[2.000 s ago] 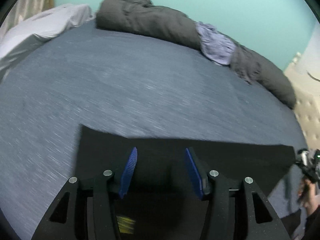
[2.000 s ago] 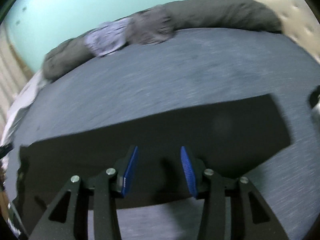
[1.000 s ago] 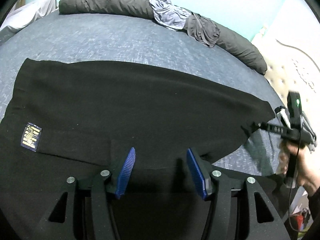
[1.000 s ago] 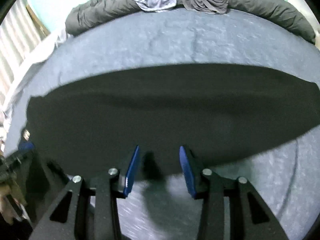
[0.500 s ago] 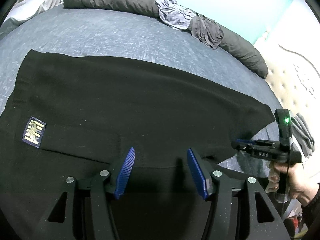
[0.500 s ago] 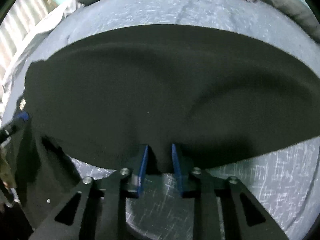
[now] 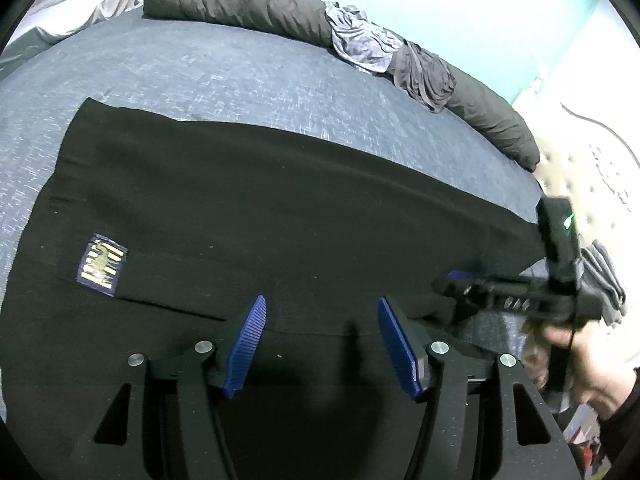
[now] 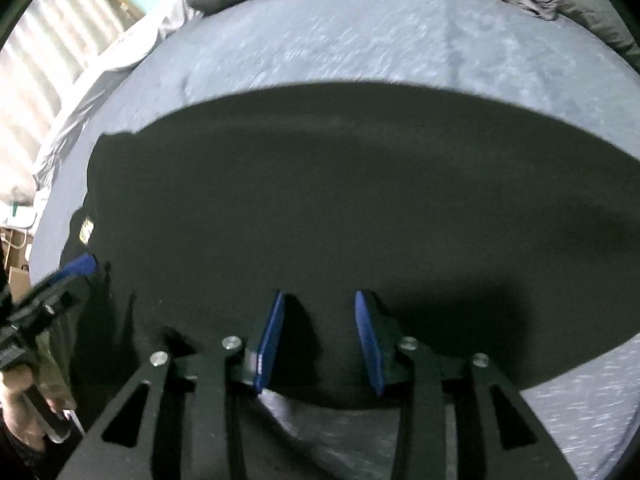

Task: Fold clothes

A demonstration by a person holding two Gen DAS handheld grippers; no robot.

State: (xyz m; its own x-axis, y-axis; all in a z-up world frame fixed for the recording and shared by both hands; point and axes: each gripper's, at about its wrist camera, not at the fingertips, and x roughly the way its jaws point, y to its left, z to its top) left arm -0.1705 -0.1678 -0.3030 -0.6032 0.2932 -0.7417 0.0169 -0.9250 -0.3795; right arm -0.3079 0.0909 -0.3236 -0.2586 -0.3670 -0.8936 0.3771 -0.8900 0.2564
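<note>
A black garment point(image 7: 280, 208) lies spread flat on the blue-grey bed point(image 7: 200, 68), with a gold-and-blue label point(image 7: 102, 264) near its left end. My left gripper point(image 7: 322, 320) hovers over the garment's near hem, open and widening slightly, nothing between its pads. In the right wrist view the same garment point(image 8: 360, 200) fills the middle. My right gripper point(image 8: 320, 320) sits over its near edge with jaws opening; cloth lies under them, not pinched. Each gripper shows in the other's view: the right gripper point(image 7: 456, 280) held by a hand, the left gripper point(image 8: 74, 270) at far left.
A rolled grey duvet point(image 7: 248, 4) runs along the bed's far edge, with a lilac garment point(image 7: 360, 44) and a dark grey one point(image 7: 424, 76) on it. A white pillow point(image 7: 80, 8) lies far left. A tufted headboard point(image 7: 600, 168) and folded grey clothes point(image 7: 604, 276) are at right.
My right gripper slid along the garment's near edge toward the left gripper, narrowed its jaws, then widened them again. The left gripper has barely moved.
</note>
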